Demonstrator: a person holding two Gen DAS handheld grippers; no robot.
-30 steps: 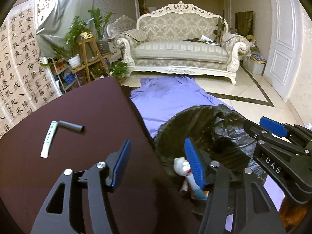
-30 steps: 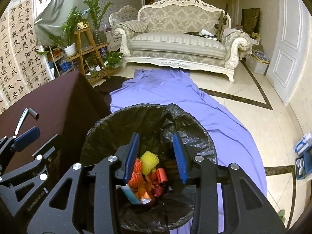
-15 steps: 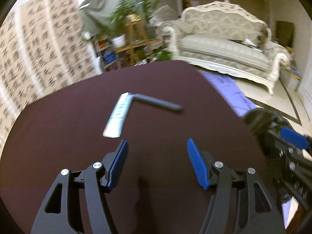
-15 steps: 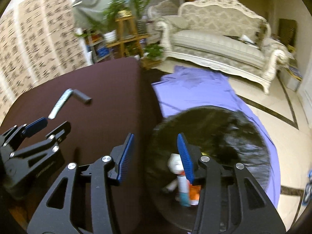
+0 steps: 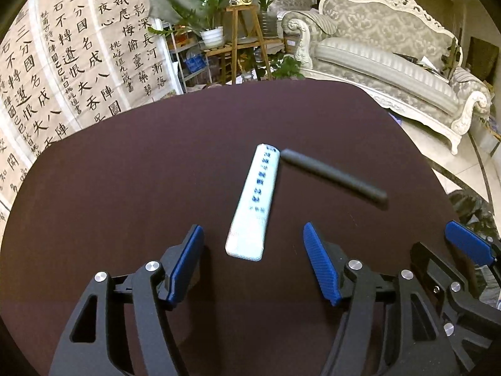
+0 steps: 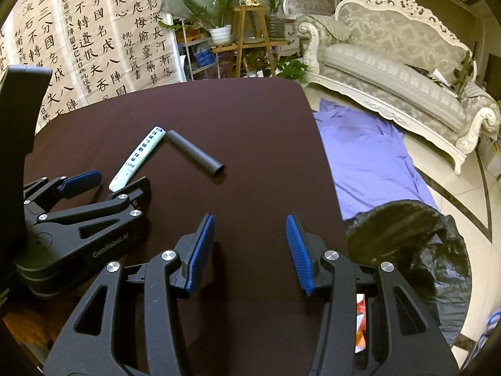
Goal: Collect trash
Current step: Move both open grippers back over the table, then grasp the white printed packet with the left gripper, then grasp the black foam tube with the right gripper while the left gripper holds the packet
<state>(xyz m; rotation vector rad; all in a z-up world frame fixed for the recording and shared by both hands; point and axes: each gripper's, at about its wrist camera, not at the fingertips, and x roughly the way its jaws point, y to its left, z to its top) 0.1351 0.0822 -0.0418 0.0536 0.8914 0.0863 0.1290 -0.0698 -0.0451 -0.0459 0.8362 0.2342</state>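
Dark brown cloth covers the table (image 5: 125, 188), which fills most of both wrist views. Two pieces of trash lie on it: a flat white packet (image 5: 255, 205) with blue printing too small to read, and a dark grey tube (image 5: 333, 175), one end of which sits just beside the packet's far end — whether they touch cannot be told. The tube is slightly blurred in the left view.

Left gripper (image 5: 253, 260) hovers with its jaws spread wide, the packet's near end lying between the blue pads, nothing held. Right gripper (image 6: 250, 250) is likewise spread apart and holds nothing, over bare cloth near the table's right edge.

Off that edge stands a bin lined with a black bag (image 6: 422, 244); its contents are mostly hidden behind the right gripper's finger, only a scrap of orange and white showing. Beyond lie a purple sheet (image 6: 366, 156) on the tiled floor, an ornate pale sofa (image 6: 400, 72), potted plants on a wooden stand (image 6: 250, 31), and calligraphy hangings (image 5: 62, 62) — cut off by the fisheye rim.
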